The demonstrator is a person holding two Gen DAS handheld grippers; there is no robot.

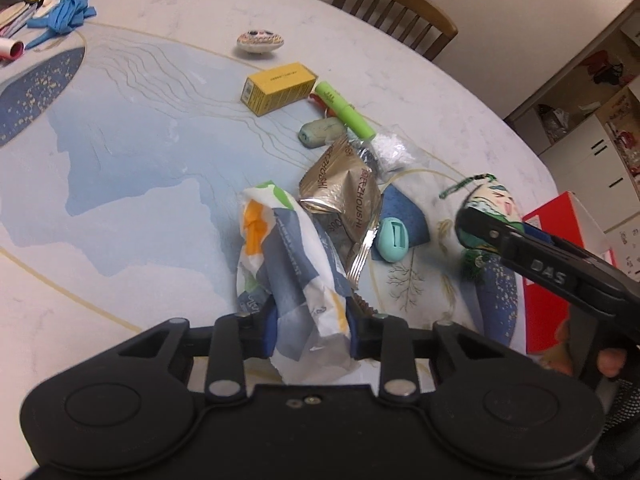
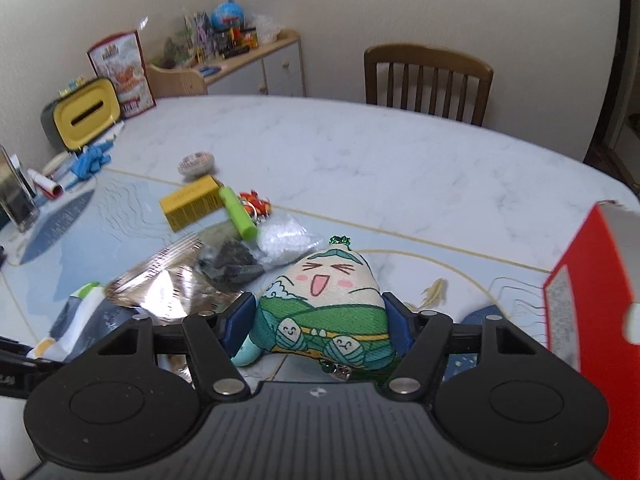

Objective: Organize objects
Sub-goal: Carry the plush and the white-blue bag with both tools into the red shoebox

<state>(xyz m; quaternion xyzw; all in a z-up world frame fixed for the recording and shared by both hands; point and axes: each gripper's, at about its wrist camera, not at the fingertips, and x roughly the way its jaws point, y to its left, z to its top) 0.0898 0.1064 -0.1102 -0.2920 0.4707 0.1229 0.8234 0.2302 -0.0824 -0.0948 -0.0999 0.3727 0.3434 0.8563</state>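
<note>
My left gripper (image 1: 310, 330) is shut on a crumpled white, blue and orange wrapper (image 1: 288, 264), which sticks up between its blue pads above the table. My right gripper (image 2: 320, 320) is shut on a plush dumpling toy (image 2: 332, 296) with a laughing face and green wrap; the same plush toy (image 1: 490, 210) shows at the right of the left wrist view, with the right gripper's (image 1: 476, 224) black arm across it. A gold foil snack bag (image 1: 344, 196) lies just beyond the wrapper. A red box (image 2: 592, 292) stands at the right.
On the table mat lie a yellow box (image 1: 278, 88), a green tube (image 1: 344, 110), a pale green soap-like bar (image 1: 322, 131), a teal oval case (image 1: 394, 239), a clear plastic bag (image 1: 390, 152) and a round patterned lid (image 1: 260, 41). A wooden chair (image 2: 428, 80) stands behind the table. Blue gloves (image 1: 66, 14) lie far left.
</note>
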